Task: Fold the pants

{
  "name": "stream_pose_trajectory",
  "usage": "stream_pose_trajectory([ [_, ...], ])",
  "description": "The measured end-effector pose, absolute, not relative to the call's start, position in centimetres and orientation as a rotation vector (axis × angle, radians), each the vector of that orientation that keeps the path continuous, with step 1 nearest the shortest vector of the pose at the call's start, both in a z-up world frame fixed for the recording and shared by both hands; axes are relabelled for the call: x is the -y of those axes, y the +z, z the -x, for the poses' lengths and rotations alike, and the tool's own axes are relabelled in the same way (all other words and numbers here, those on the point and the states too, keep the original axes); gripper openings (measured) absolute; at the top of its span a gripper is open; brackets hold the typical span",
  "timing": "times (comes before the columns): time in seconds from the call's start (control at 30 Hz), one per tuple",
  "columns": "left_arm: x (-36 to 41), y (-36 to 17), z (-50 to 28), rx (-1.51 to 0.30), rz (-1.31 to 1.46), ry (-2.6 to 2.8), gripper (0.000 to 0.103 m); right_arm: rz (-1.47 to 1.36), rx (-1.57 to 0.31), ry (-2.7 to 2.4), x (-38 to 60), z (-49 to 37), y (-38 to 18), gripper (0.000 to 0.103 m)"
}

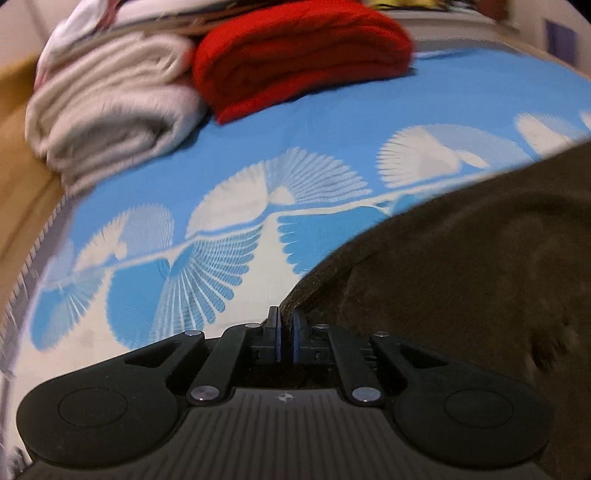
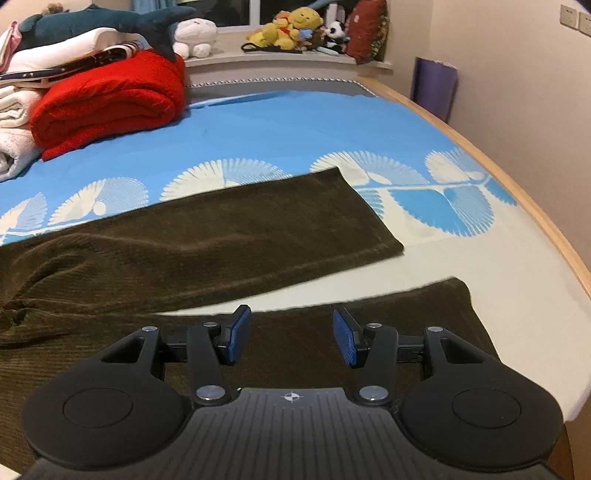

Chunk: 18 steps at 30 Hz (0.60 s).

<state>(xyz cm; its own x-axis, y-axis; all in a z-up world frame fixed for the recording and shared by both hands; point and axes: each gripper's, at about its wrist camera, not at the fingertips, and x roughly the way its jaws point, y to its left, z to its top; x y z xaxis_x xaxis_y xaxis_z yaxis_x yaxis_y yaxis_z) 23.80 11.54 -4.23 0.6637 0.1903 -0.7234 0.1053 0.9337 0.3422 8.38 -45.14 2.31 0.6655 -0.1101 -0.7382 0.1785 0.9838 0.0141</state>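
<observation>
Left wrist view: the left hand-held gripper has its black fingers with blue ribbed pads pressed together, pinching a corner edge of the pants. That dark olive-brown corduroy fabric rises from the pads and spreads away to the gripper's right, soft and finely ribbed, with gathered creases at the far right. Ahead and to the left lies the bed sheet, smooth bright blue cloth printed with white feathery fan shapes. Beyond it, ahead-left, sit a thick folded red blanket with a fuzzy nap and a rolled cream towel of plush texture. This view is slightly blurred.

Right wrist view: the right hand-held gripper stands with its jaws parted and nothing between the blue pads, hovering above one pant leg. The pants lie flat on the bed, two long rectangular legs splayed apart toward the gripper's front-right, each ending in a straight hem, white sheet showing between them. A curved wooden bed edge runs along the right. Plush toys line a windowsill far ahead.
</observation>
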Motion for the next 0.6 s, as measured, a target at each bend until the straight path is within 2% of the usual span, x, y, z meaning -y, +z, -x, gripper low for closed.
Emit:
stream_pose_trajectory([
  [0.3, -7.1, 1.8, -7.3, -0.747, -0.373, -0.224, 0.005, -0.196, -0.820, -0.179, 46.6, -7.0, 2.3, 0.051],
  [0.47, -7.2, -0.1, -2.4, -0.930, -0.298, -0.457, 0.008, -0.207, -0.804, -0.153, 46.2, -7.2, 2.7, 0.051],
  [0.5, -7.9, 0.1, -2.4, -0.939, -0.261, -0.411, 0.012, -0.211, -0.805, -0.151, 46.2, -7.3, 2.7, 0.051],
  [0.53, -9.3, 0.7, -2.5, -0.955, -0.165, -0.367, 0.027, -0.219, -0.807, -0.153, 46.1, -7.4, 2.8, 0.051],
  [0.6, -12.4, 1.5, -2.7, -0.974, 0.048, -0.322, 0.045, -0.256, -0.812, -0.159, 46.2, -7.7, 2.7, 0.051],
])
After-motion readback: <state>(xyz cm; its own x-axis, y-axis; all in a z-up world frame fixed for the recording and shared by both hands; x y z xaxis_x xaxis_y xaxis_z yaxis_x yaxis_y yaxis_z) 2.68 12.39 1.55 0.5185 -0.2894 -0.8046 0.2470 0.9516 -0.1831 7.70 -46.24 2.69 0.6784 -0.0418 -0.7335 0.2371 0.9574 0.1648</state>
